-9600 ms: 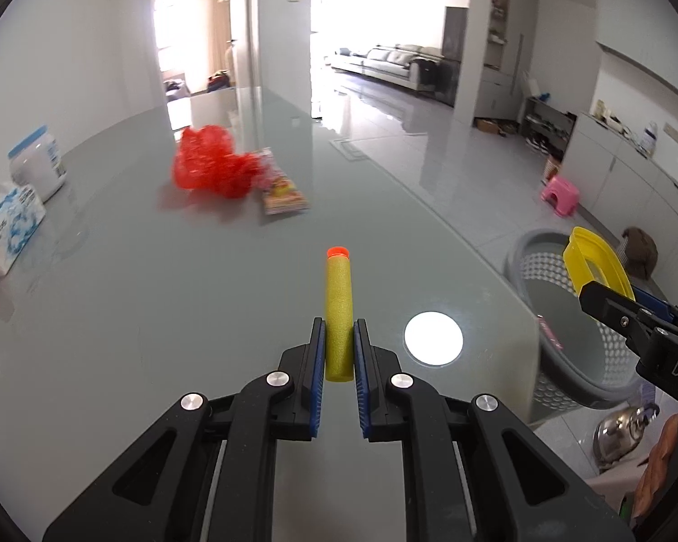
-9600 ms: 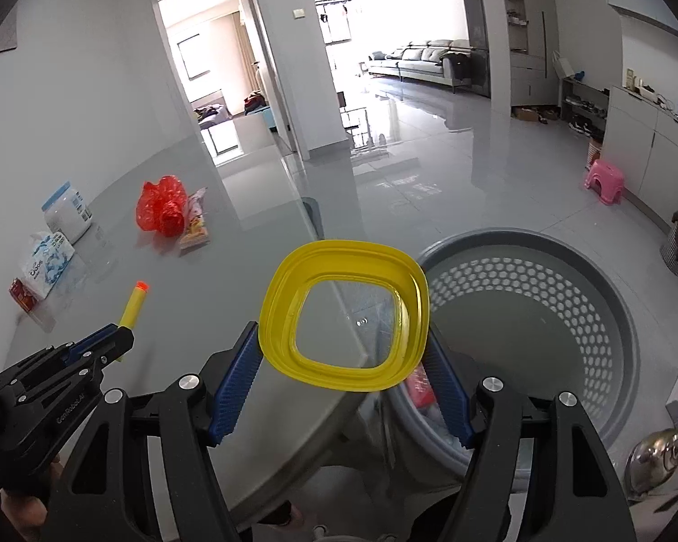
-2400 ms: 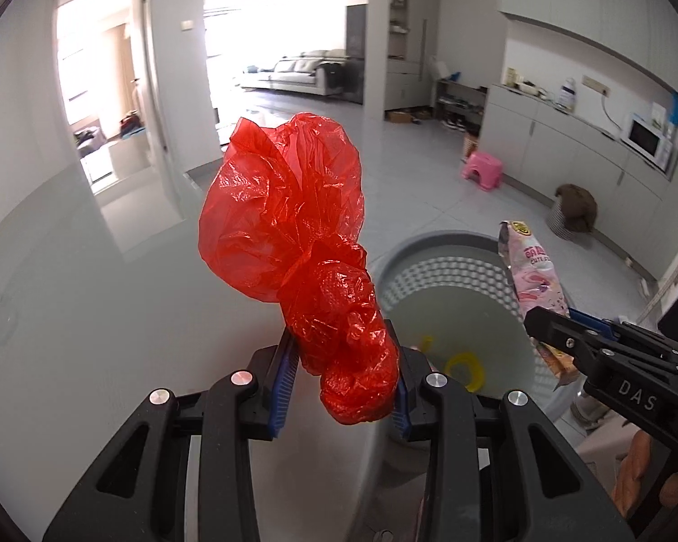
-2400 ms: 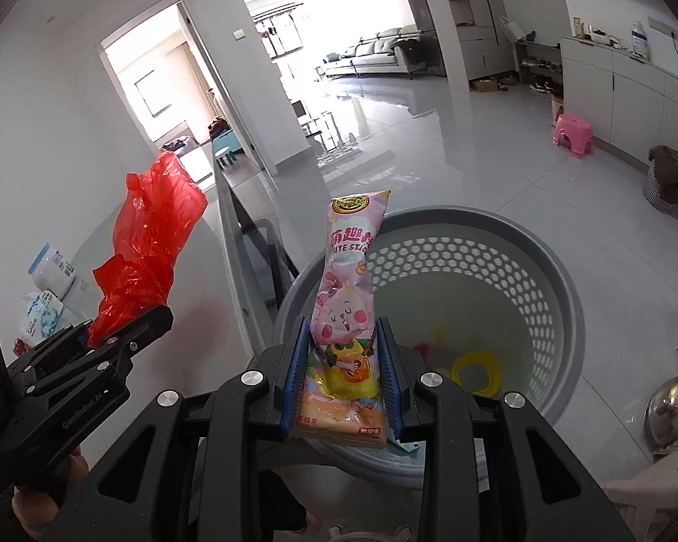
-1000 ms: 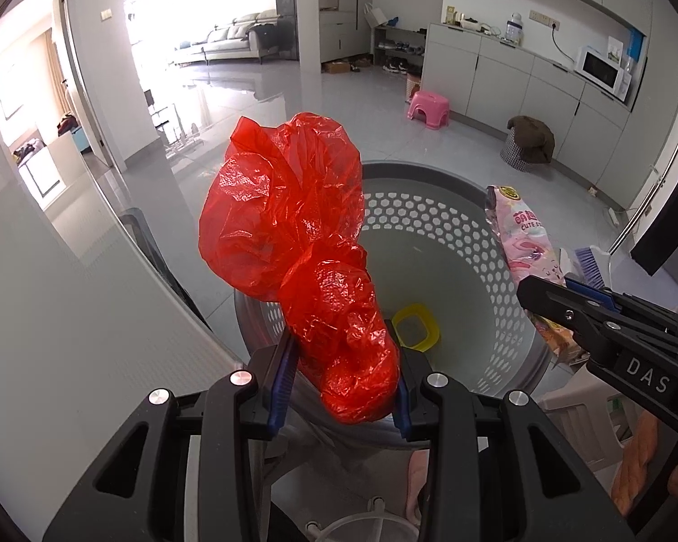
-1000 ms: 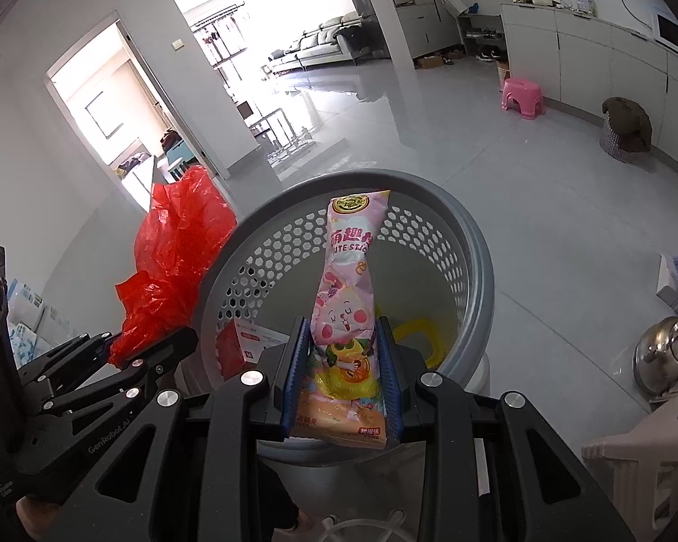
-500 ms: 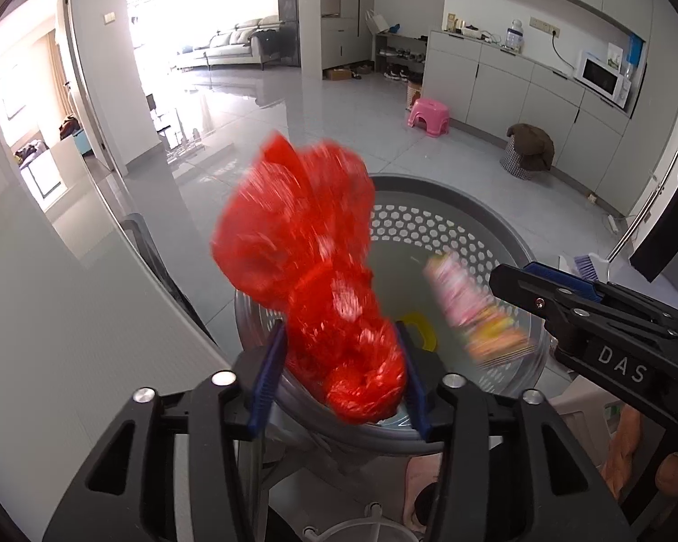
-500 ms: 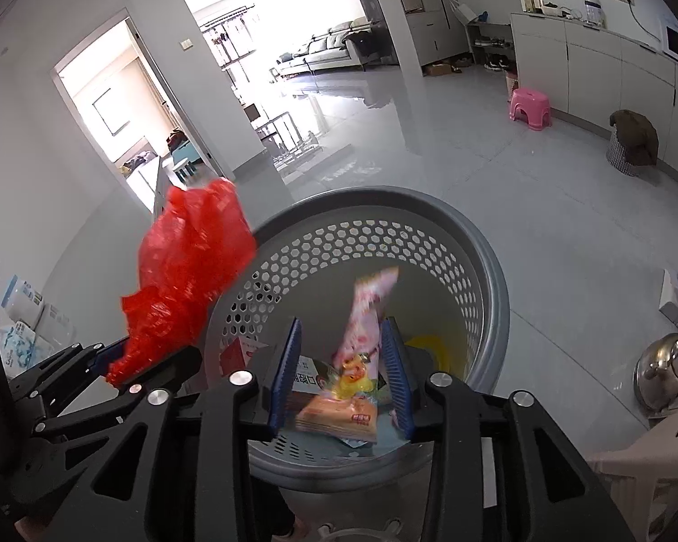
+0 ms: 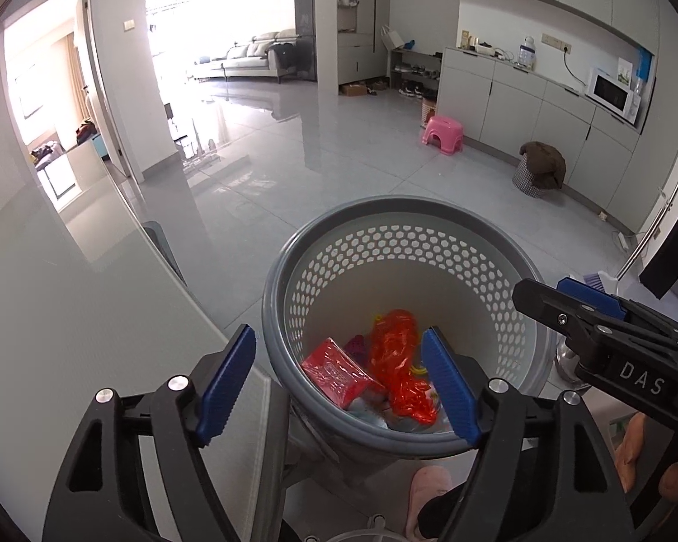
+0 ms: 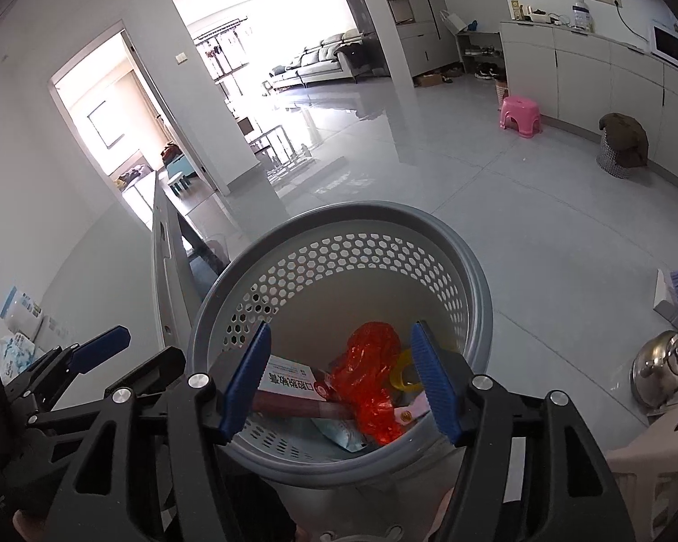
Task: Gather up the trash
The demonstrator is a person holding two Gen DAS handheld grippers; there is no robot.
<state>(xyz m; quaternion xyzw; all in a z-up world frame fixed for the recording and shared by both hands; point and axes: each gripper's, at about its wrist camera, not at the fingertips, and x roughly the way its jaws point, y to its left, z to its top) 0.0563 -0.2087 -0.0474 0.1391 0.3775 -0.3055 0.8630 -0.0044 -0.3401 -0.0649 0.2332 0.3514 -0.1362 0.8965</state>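
Note:
A grey perforated waste basket [image 9: 397,221] stands on the floor beside the table; it also shows in the right wrist view [image 10: 339,221]. Inside lie the red plastic bag [image 9: 395,370], a red packet [image 9: 339,372] and other trash. In the right wrist view the red bag [image 10: 368,372], a flat box [image 10: 289,384] and a yellow ring [image 10: 402,377] lie in it. My left gripper [image 9: 339,381] is open and empty above the basket's near rim. My right gripper [image 10: 341,377] is open and empty above the basket.
The glass table [image 9: 90,316] lies to the left, with tissue packs [image 10: 18,329] at its far side. A pink stool [image 9: 443,133], a small covered bin [image 9: 538,171] and cabinets stand across the floor. A metal kettle [image 10: 662,372] sits at the right.
Both grippers opened wide. The red bag and the pink snack packet dropped into the basket and now lie at its bottom.

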